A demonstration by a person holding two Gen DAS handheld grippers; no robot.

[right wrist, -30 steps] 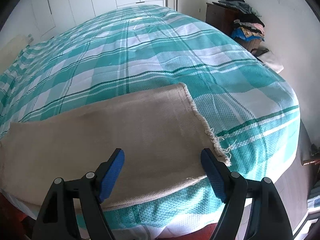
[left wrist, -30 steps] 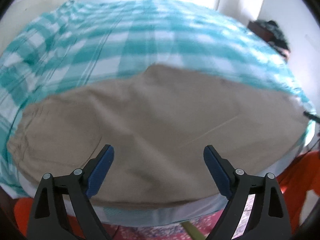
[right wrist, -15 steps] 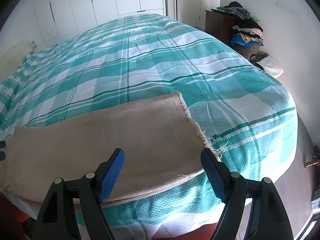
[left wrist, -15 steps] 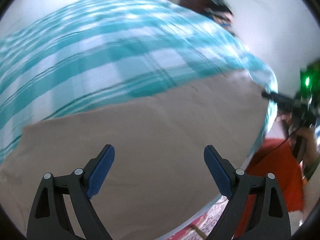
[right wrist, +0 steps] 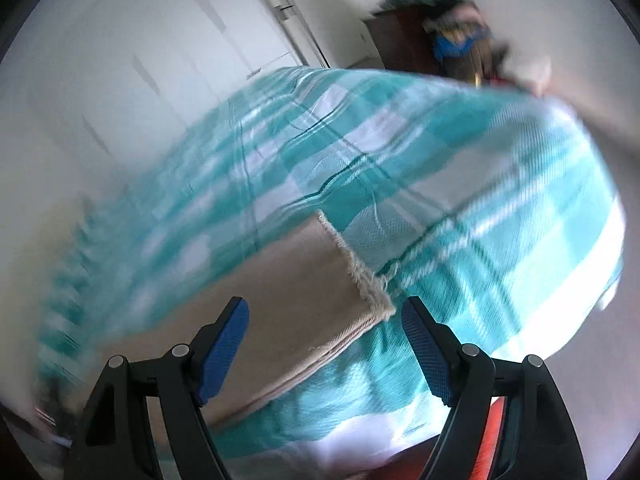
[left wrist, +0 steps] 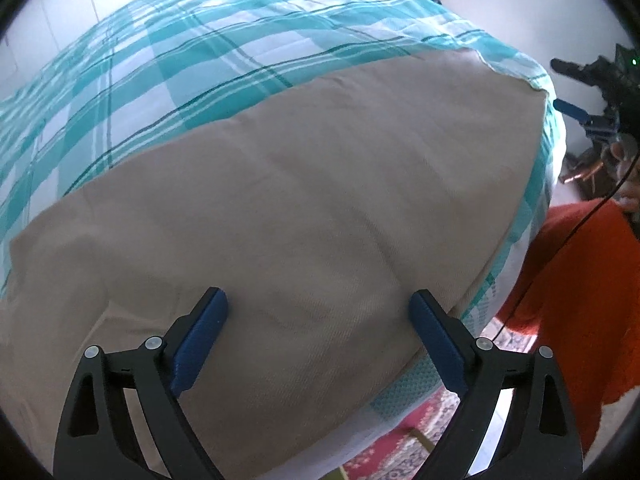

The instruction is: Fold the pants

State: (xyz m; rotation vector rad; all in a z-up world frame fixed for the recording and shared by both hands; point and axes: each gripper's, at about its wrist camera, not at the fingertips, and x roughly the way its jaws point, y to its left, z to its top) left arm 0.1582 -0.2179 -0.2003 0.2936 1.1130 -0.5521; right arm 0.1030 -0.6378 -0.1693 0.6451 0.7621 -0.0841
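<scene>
Swinging lower now, right hand-held gripper (right wrist: 324, 324) nears the pants (right wrist: 304, 292) hem at bed (right wrist: 500, 208) edge; left hand-held gripper (left wrist: 318, 314) too, both spread apart.

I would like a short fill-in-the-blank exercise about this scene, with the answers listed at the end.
1. The beige pants lie flat on a bedspread checked in white and ____.
2. Both the left gripper and the right gripper have their jaws ____.
3. The pants hem near the right gripper looks ____.
4. Neither gripper holds ____.

Missing words: teal; open; frayed; anything
</scene>
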